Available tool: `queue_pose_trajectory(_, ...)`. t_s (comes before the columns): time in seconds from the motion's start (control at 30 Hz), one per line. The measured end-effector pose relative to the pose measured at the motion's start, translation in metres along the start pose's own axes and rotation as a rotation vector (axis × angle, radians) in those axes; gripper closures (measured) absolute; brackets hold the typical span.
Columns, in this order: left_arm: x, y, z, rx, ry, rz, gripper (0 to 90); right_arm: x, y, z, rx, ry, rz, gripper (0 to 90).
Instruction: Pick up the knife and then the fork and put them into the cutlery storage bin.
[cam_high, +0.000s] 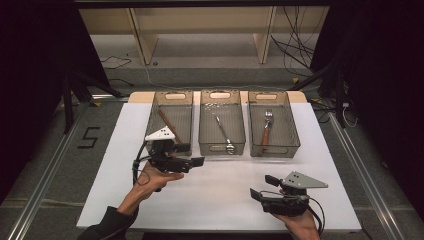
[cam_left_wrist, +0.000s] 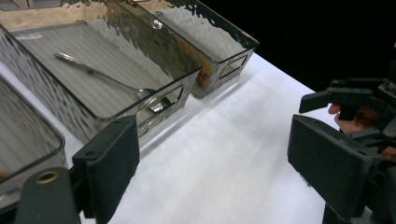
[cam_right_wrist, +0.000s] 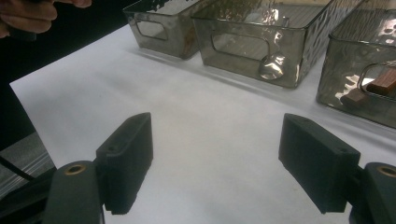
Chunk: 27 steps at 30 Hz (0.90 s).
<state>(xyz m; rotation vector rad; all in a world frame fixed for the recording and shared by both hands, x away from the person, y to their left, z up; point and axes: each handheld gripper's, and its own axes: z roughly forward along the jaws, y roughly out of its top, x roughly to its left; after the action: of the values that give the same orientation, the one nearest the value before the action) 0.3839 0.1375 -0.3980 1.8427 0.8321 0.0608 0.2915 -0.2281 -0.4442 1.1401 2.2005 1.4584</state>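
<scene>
So there's three clear bins (cam_high: 222, 121) lined up, with one chopstick (cam_high: 170, 126), one spoon (cam_high: 225, 134), one fork (cam_high: 267, 129), plus two grippers (cam_high: 196, 155).

Table (cam_high: 125, 185): white top, pale wood edge visible at the far corners. Three clear plastic bins stand directly on it in a row along the far side, near one another. Left bin (cam_high: 170, 98) contains a brown stick (cam_high: 170, 126); middle bin (cam_high: 222, 146) a metal spoon (cam_high: 225, 133); right bin (cam_high: 292, 135) a fork (cam_high: 266, 128) with a brown handle.
</scene>
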Motion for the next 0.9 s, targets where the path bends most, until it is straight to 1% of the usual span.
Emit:
queue_pose_trajectory(0.1,0.0,-0.007,-0.004,0.003,0.006,0.015,15.6,0.001,0.0,0.0,-0.001,-0.001,-0.003,26.8)
queue_pose_trajectory(0.17,-0.001,-0.012,-0.007,0.004,0.008,0.016,15.6,0.001,0.0,0.001,0.0,-0.001,-0.001,26.8)
queue_pose_trajectory(0.23,-0.002,-0.017,-0.011,-0.009,0.008,0.028,15.5,0.001,0.0,0.0,-0.001,-0.002,-0.005,26.8)
queue_pose_trajectory(0.37,-0.002,-0.027,-0.017,-0.026,0.009,0.031,15.4,0.001,-0.001,-0.001,-0.01,-0.004,-0.006,26.8)
queue_pose_trajectory(0.43,-0.001,-0.031,-0.019,-0.022,0.005,0.036,15.4,0.001,-0.001,-0.001,-0.013,-0.005,-0.007,26.8)
queue_pose_trajectory(0.57,0.001,-0.04,-0.023,-0.025,0.012,0.027,15.4,0.001,-0.001,-0.002,-0.016,-0.008,-0.006,26.8)
queue_pose_trajectory(0.67,0.002,-0.047,-0.028,-0.028,0.026,0.032,15.4,0.0,-0.001,-0.002,-0.016,-0.011,-0.005,26.8)
queue_pose_trajectory(0.83,0.003,-0.059,-0.036,-0.043,0.03,0.027,15.3,0.0,-0.001,-0.003,-0.02,-0.015,-0.008,26.7)
queue_pose_trajectory(0.9,0.003,-0.063,-0.039,-0.051,0.029,0.018,15.3,0.0,-0.001,-0.003,-0.023,-0.017,-0.009,26.7)
